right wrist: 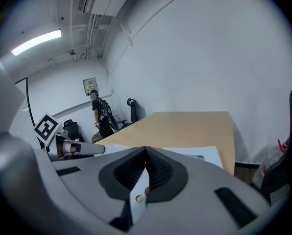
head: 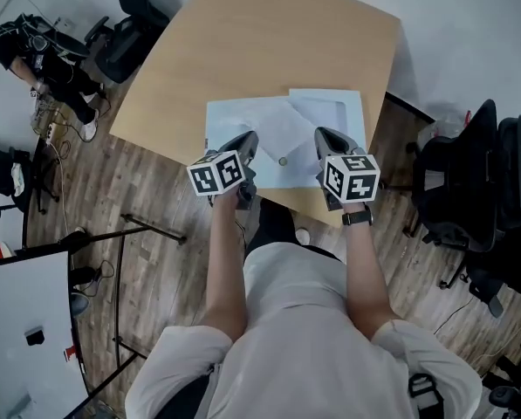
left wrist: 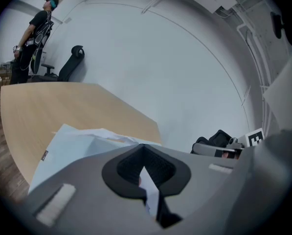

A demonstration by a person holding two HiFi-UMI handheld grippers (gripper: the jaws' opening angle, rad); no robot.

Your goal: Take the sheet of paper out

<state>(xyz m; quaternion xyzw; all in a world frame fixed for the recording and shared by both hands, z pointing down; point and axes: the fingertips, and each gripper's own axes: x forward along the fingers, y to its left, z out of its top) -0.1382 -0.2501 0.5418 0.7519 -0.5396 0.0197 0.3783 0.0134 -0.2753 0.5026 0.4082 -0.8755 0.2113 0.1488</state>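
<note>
The left gripper pinches a thin white edge, likely the sheet of paper, which spreads ahead between both tongs, so the right gripper, closed on the studded envelope flap, should hold steady against a slow pull.

Bright, even indoor light, ceiling strip light glowing, soft shadows, gripper views fisheye-bent — dark, blurred corners
</note>
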